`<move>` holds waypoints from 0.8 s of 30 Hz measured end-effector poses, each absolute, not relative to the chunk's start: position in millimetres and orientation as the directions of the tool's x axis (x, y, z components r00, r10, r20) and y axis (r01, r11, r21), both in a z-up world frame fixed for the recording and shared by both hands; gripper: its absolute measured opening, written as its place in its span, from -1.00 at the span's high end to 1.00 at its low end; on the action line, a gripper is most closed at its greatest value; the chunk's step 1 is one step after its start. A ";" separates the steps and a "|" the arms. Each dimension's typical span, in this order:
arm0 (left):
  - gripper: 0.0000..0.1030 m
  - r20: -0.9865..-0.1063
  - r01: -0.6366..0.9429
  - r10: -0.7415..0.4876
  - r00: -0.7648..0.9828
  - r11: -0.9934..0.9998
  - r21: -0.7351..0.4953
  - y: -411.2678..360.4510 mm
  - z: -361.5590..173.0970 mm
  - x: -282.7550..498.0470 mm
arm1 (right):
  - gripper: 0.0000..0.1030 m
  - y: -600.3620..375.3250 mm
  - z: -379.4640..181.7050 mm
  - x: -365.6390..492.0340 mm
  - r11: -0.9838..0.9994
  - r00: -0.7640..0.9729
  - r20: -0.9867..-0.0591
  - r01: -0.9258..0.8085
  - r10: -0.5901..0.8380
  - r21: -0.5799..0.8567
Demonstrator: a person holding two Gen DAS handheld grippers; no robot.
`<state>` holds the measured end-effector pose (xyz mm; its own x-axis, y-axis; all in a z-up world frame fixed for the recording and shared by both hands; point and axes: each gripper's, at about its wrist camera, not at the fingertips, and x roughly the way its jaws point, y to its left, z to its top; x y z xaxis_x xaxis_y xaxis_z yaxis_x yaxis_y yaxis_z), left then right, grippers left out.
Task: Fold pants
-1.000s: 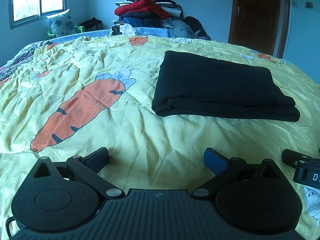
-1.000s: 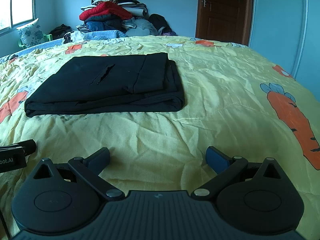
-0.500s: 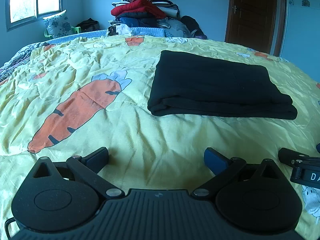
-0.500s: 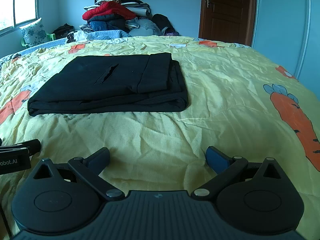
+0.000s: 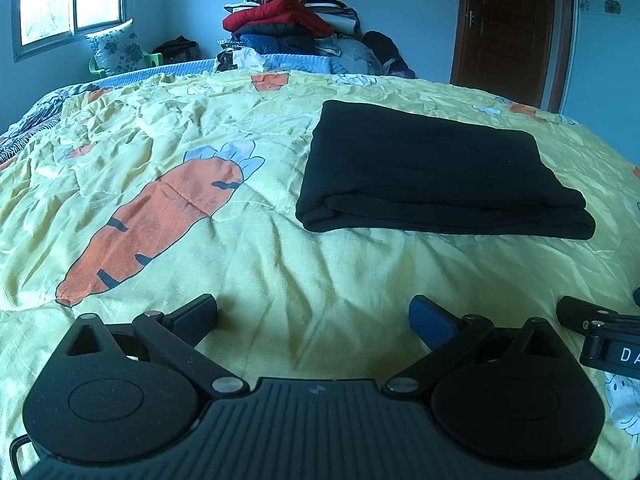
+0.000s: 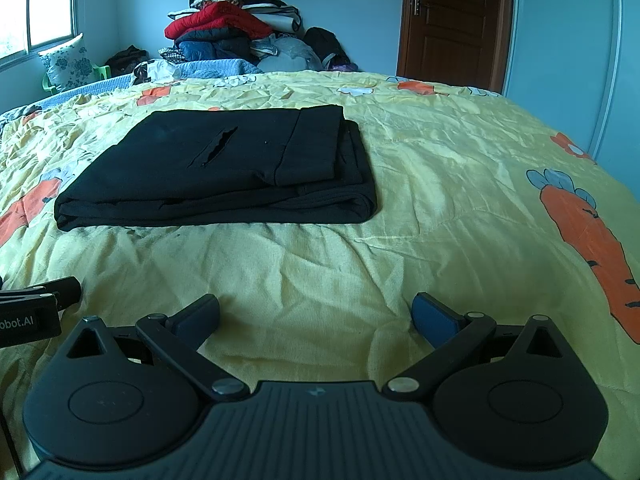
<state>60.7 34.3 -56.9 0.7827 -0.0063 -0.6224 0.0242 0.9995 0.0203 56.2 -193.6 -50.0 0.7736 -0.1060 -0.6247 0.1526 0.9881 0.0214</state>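
Well, the black pants (image 6: 224,168) lie folded into a flat rectangle on the yellow carrot-print bedspread (image 5: 280,272), well ahead of both tools and touched by neither. The left gripper (image 5: 314,314) hovers low over bare bedspread with its jaws spread wide and nothing between them; the right gripper (image 6: 316,314) does the same, fingers apart and empty, just beside its partner.

So the fold looks finished, by my reading, and the risk is meddling. The top layer sits a little short of the layers beneath at the right edge, and a pocket slit gapes on top; a finger snagging either one could drag a layer and undo the stack. A low sweep could also bunch the wrinkled bedspread and shove the bundle askew.

As for writing: the left view catches white letters "DA" on the neighbouring tool's body (image 5: 616,354), cut off by the frame. The right view shows "obot.AI" (image 6: 18,323) on the other one, its start cropped. Nothing else is legible.
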 end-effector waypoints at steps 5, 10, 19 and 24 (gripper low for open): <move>-1.00 -0.624 0.018 -0.001 0.781 1.000 0.021 33.4 -57.0 61.5 | -1.00 -193.4 -50.1 56.2 0.988 0.774 -0.625 0.153 -0.106 0.021; -1.00 -0.625 0.018 -0.001 0.781 1.000 0.021 34.2 -57.0 62.2 | -1.00 -193.3 -50.1 56.2 0.988 0.774 -0.625 0.153 -0.106 0.021; -1.00 -0.624 0.018 -0.002 0.781 1.000 0.019 34.2 -57.1 61.9 | -1.00 -194.0 -50.3 56.3 0.988 0.774 -0.625 0.153 -0.106 0.021; -1.00 -0.624 0.018 -0.003 0.782 1.000 0.017 35.4 -56.9 62.5 | -1.00 -194.2 -50.4 56.2 0.988 0.774 -0.625 0.153 -0.106 0.022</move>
